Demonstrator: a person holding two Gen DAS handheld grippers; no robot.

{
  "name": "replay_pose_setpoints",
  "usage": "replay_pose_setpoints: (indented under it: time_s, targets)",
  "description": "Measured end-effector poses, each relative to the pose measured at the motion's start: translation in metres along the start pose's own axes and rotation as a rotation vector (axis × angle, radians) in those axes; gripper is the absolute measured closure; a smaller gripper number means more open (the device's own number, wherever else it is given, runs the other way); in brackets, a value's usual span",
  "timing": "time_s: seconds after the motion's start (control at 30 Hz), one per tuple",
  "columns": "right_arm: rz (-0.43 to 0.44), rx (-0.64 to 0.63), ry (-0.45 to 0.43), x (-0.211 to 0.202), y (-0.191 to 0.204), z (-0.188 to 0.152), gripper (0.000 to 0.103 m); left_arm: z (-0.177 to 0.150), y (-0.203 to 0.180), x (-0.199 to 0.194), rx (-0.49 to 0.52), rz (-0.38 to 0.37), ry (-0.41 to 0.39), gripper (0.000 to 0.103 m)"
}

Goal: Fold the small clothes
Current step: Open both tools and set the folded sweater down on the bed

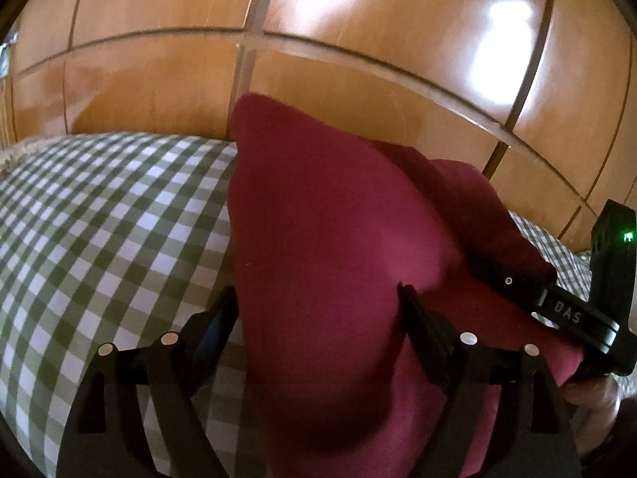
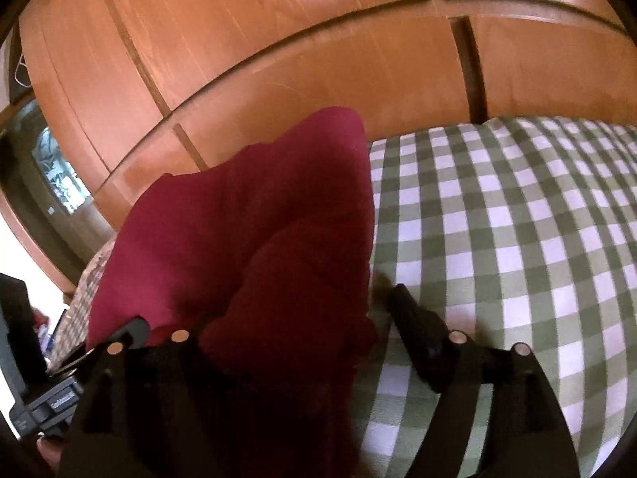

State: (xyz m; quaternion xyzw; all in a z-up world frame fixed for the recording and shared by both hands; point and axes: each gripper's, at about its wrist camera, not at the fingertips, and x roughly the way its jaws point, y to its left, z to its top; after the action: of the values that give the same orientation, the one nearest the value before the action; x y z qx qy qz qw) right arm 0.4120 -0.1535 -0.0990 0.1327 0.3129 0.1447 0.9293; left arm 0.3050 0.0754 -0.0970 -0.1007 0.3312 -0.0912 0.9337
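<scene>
A dark red garment hangs bunched between the two fingers of my left gripper, above the green and white checked bedcover. The left jaws stand apart with cloth between them. In the right wrist view the same red garment drapes over the left finger of my right gripper; its right finger is bare and the jaws stand apart. The right gripper's body shows at the right edge of the left wrist view, partly under the cloth.
The checked bedcover spreads to the right in the right wrist view. A glossy wooden wardrobe stands behind the bed. A doorway or window lies at far left of the right wrist view.
</scene>
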Motion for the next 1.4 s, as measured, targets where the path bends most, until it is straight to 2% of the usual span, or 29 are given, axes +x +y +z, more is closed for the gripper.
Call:
replay_pose_setpoints:
  time_s: [0.1,0.2,0.3,0.33,0.37,0.4,0.47,0.5,0.53,0.57,0.63,0.77,0.8,0.83,0.93,1.07,1.17,1.3,1.4]
  targets:
    - [-0.024,-0.029,-0.065,-0.034,0.0,-0.015,0.024,-0.005,-0.004,-0.016,0.006,0.001,-0.049,0.021]
    - [-0.02,-0.075,-0.103,-0.065,0.003,-0.033,0.02,-0.016,-0.015,-0.049,0.021,-0.012,-0.112,0.021]
    - [-0.053,-0.099,-0.137,-0.088,0.007,-0.048,0.018,-0.029,-0.029,-0.066,0.081,-0.011,-0.129,0.021]
    - [-0.077,-0.099,-0.135,-0.091,0.006,-0.051,0.017,-0.033,-0.033,-0.068,0.107,0.015,-0.124,0.021]
    - [-0.111,-0.098,-0.122,-0.093,0.006,-0.053,0.017,-0.035,-0.036,-0.068,0.121,0.037,-0.116,0.021]
    - [-0.182,-0.088,-0.084,-0.087,0.006,-0.055,0.017,-0.036,-0.037,-0.067,0.126,0.06,-0.106,0.021]
    - [-0.29,-0.049,-0.003,-0.078,-0.006,-0.059,0.017,-0.034,-0.028,-0.056,0.088,0.164,-0.056,0.021]
    - [-0.348,-0.013,0.03,-0.074,-0.014,-0.061,0.022,-0.033,-0.019,-0.046,0.047,0.208,-0.006,0.02]
    - [-0.375,0.027,0.059,-0.07,-0.024,-0.06,0.033,-0.033,-0.011,-0.04,0.015,0.203,0.03,0.02]
    - [-0.357,0.065,0.071,-0.068,-0.033,-0.06,0.033,-0.032,-0.004,-0.034,-0.012,0.192,0.062,0.02]
    - [-0.371,0.041,0.055,-0.071,-0.03,-0.061,0.033,-0.032,-0.002,-0.031,-0.023,0.186,0.074,0.02]
    - [-0.359,0.03,0.027,-0.078,-0.027,-0.065,0.029,-0.035,-0.008,-0.044,0.014,0.19,0.013,0.02]
    - [-0.358,0.033,0.01,-0.082,-0.027,-0.067,0.024,-0.035,-0.009,-0.049,0.016,0.192,-0.009,0.016]
    - [-0.361,0.03,-0.009,-0.087,-0.025,-0.068,0.019,-0.037,-0.01,-0.056,0.021,0.205,-0.035,0.01]
    - [-0.367,0.002,-0.063,-0.103,-0.011,-0.067,0.012,-0.041,-0.016,-0.075,0.04,0.237,-0.103,0.006]
    - [-0.358,-0.083,-0.101,-0.117,0.012,-0.077,0.008,-0.048,-0.027,-0.1,0.067,0.3,-0.198,0.004]
    - [-0.373,-0.14,-0.137,-0.129,0.028,-0.086,0.008,-0.049,-0.029,-0.11,0.076,0.343,-0.22,0.004]
    - [-0.371,-0.135,-0.143,-0.14,0.035,-0.094,0.004,-0.053,-0.034,-0.118,0.108,0.35,-0.207,0.004]
    - [-0.346,-0.126,-0.132,-0.144,0.038,-0.101,0.002,-0.061,-0.042,-0.132,0.141,0.363,-0.26,0.004]
